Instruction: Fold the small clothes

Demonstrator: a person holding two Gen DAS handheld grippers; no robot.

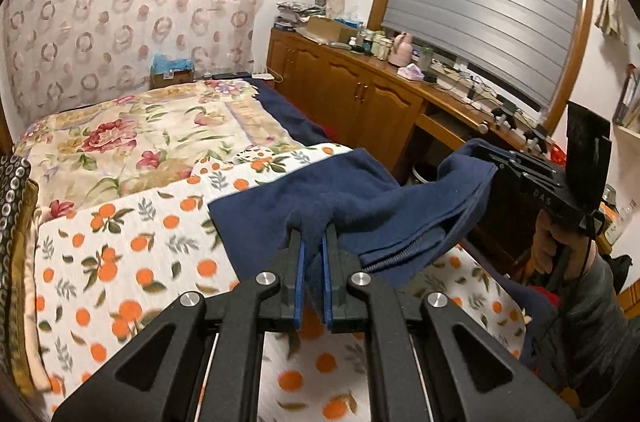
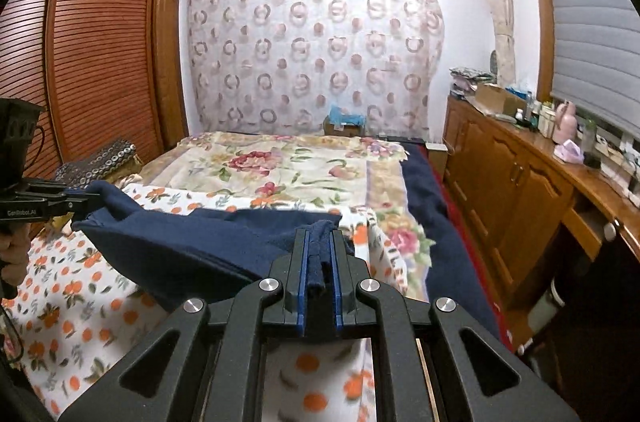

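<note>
Left wrist view: the left gripper [image 1: 314,238], black with blue pads, is clenched on a pinched-up edge of the navy blue fleece garment [image 1: 360,206]. The garment hangs between the two tools, lifted at both ends above the white sheet printed with oranges and leaves [image 1: 120,242], while its far part lies on that sheet. A zipper runs along the garment's lower hem, which sags just over the sheet. To the right of the sheet, the right gripper [image 1: 486,158] is seen from the side, its fingers biting the garment's other corner; a hand [image 1: 560,242] in a dark sleeve holds its handle. Beyond the orange-print sheet lies a cream floral quilt [image 1: 140,130], and to the sheet's right stands a brown wooden cabinet [image 1: 360,94] with clutter on top.

Right wrist view: the right gripper [image 2: 319,242] grasps a bunched fold of the navy garment [image 2: 192,242] between its blue pads, the cloth standing up between the fingers. The garment stretches leftward over the orange-print sheet [image 2: 72,298] to the left gripper [image 2: 86,200], which holds the far corner. Left of the sheet stands a slatted wooden wardrobe [image 2: 100,42].
</note>
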